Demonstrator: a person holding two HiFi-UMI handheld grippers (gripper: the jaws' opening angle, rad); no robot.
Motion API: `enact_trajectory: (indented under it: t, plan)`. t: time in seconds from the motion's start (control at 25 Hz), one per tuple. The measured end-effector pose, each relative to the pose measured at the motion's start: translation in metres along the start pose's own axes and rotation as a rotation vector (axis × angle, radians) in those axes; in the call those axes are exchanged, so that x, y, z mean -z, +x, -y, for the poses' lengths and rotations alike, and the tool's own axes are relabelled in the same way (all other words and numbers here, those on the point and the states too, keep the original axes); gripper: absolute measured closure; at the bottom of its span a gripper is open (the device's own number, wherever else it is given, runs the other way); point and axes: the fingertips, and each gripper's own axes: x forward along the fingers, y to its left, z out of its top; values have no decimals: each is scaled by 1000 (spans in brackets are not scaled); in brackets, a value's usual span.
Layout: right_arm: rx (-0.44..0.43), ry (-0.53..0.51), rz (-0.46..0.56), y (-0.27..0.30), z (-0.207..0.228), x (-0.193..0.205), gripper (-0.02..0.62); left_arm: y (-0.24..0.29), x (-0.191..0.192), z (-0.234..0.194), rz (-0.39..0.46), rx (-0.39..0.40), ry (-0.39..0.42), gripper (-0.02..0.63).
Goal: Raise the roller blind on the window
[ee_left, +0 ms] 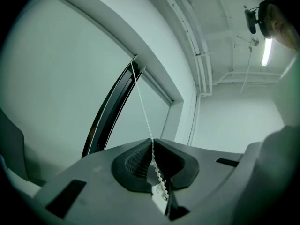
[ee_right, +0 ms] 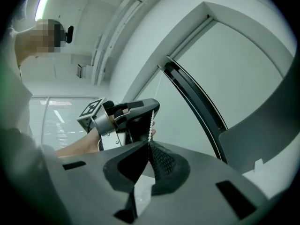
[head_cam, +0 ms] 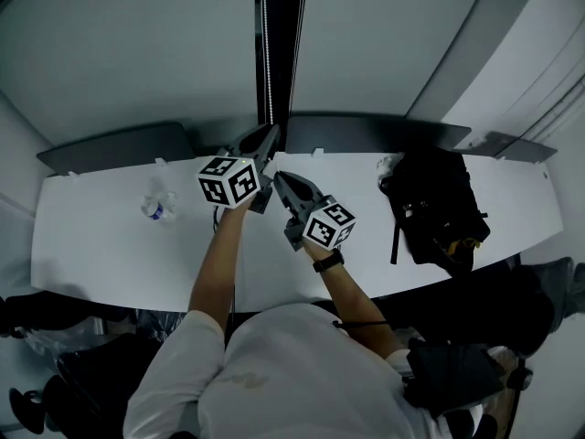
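Left gripper (ee_left: 152, 143): jaws together, pads clamped on the bead chain (ee_left: 143, 104). The chain runs taut from the pads up to the top corner of the dark window frame (ee_left: 108, 108). In the head view this gripper (head_cam: 267, 137) is raised close to the frame, marker cube facing the camera.

Right gripper (ee_right: 149, 145): jaws likewise shut on the same chain (ee_right: 151, 124), lower down. From its view the beads run straight up from its pads to the tip of the left gripper (ee_right: 152, 106), which sits just above. In the head view the right gripper (head_cam: 280, 179) is just below and right of the left one.

Roller blind (head_cam: 137, 44): pale panel covering the glass left of the frame; a similar panel lies to the right.

Surface: long white table (head_cam: 110, 245) under the window. On it, left, a crumpled clear plastic item (head_cam: 160, 204); right, a black backpack (head_cam: 434, 208).

Room: white ceiling with pipes (ee_left: 201, 55) and a strip light (ee_left: 267, 50).

Hard to make out: the blind's top roller and the chain's lower loop are out of frame. The chain is barely visible near the grippers from the head view.
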Motion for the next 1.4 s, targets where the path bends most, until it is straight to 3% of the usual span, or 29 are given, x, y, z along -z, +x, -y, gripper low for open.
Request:
enact_trajectory:
  t: [0.28,0.4,0.48,0.56,0.68,0.8,0.96,1.04,1.24,1.4]
  plan:
    - [-5,-27,-38,10,-1,7,592,-7,3,-14,45,-35,14,595]
    - [40,-81,-127,9,7,25,592,-4,23,-19,-27,-50,61,597]
    - [82,-122,-225,-1,16,59,592,-9,58,-22,-106,-67,85,597]
    - [100,-57,-303,-22,23,107,592,-24,110,-25,-178,-66,21,597]
    - [100,121,-356,-58,24,171,592,-53,184,-30,-248,-76,-84,597]
    - [83,201,-340,-85,18,193,592,-76,211,-33,-231,-90,-133,597]
    - [-24,114,-431,-95,17,167,592,-90,205,-56,-262,-164,-29,597]
    - [-25,22,-431,-86,26,130,591,-98,202,-61,-272,-188,2,597]
    - [-25,-102,-164,-5,34,-11,532,-104,188,-35,-225,-143,-29,597]
    - [-49,-50,-105,63,39,-75,497,-99,186,-8,-233,-104,-7,597]
